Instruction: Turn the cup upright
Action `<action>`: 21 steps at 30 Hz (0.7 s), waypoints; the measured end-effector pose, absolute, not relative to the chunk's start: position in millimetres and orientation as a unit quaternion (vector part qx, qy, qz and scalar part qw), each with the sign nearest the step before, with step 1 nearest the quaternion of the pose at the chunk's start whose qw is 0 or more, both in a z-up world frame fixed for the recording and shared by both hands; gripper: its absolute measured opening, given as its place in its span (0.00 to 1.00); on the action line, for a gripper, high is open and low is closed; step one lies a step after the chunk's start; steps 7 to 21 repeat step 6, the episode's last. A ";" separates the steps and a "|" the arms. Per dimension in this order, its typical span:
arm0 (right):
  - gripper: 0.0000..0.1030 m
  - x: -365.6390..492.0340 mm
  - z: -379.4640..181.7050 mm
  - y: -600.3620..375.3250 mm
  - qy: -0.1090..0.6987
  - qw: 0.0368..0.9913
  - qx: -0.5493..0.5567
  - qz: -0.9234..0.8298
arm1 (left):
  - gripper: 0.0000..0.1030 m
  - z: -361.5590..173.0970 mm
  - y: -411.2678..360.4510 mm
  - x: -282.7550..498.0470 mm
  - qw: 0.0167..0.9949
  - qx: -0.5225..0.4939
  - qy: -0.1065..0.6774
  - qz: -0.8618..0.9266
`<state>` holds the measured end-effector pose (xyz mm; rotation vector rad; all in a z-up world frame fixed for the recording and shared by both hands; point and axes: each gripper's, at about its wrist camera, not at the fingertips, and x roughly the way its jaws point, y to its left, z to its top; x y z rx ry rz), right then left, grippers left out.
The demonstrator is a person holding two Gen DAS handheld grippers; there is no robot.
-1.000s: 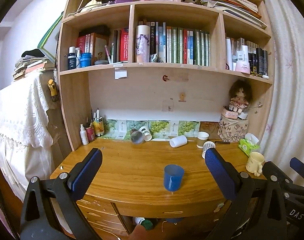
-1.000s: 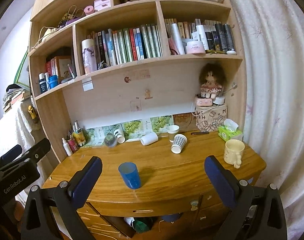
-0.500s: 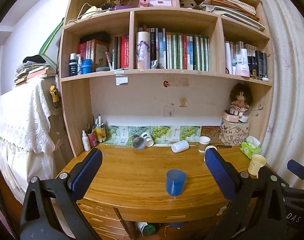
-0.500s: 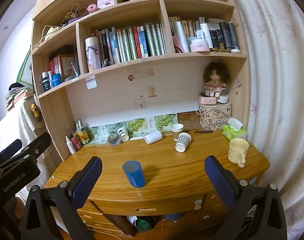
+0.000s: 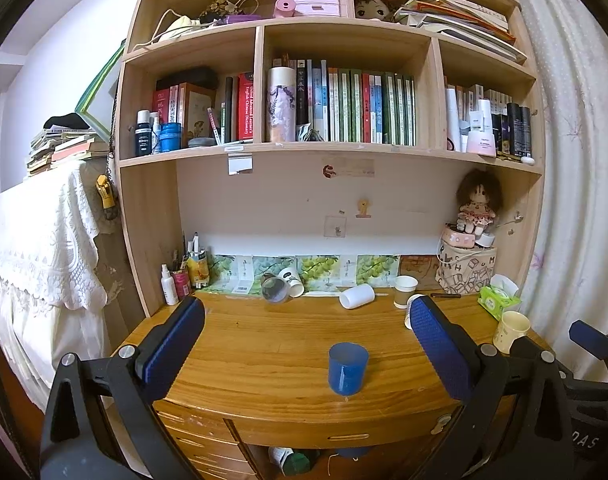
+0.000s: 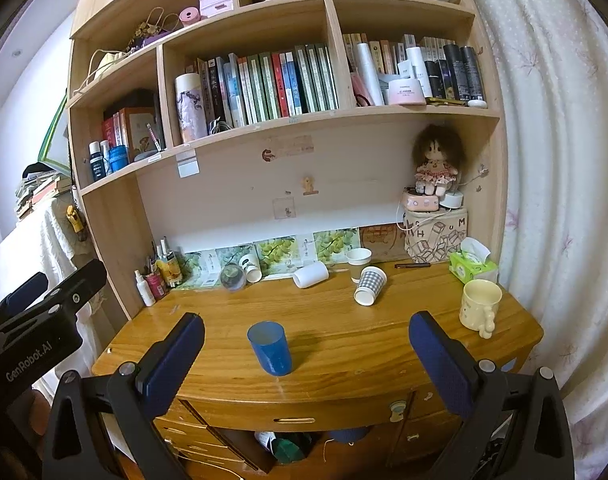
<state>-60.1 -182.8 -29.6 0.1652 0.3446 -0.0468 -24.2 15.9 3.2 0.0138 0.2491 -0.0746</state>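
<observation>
Wooden shelves packed with books rise behind the worktop point(image 5: 264, 344). From the left wrist view, the blue cup point(image 5: 347, 368) stands mouth-up near the front edge, between the released jaws of the left gripper point(image 5: 306, 332), which touches nothing and has drawn back a little since a second ago. From the right wrist view, the cup point(image 6: 270, 346) sits left of centre; the right gripper point(image 6: 306, 336) also gapes wide, farther back than before.

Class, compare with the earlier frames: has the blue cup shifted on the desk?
No. The blue cup stands upright at the same spot near the desk's front edge; only the cameras have drawn back.
</observation>
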 end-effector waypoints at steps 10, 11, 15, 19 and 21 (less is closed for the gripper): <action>0.99 -59.4 -31.9 -187.6 0.177 0.980 0.090 -0.023 | 1.00 4.5 7.2 -24.3 0.991 0.013 0.125 -0.043; 0.99 -59.4 -31.9 -187.6 0.177 0.980 0.090 -0.023 | 1.00 4.5 7.2 -24.3 0.991 0.013 0.125 -0.043; 0.99 -59.4 -31.9 -187.6 0.177 0.980 0.090 -0.023 | 1.00 4.5 7.2 -24.3 0.991 0.013 0.125 -0.043; 0.99 -59.4 -31.9 -187.6 0.177 0.980 0.090 -0.023 | 1.00 4.5 7.2 -24.3 0.991 0.013 0.125 -0.043; 0.99 -59.4 -31.9 -187.6 0.177 0.980 0.090 -0.023 | 1.00 4.5 7.2 -24.3 0.991 0.013 0.125 -0.043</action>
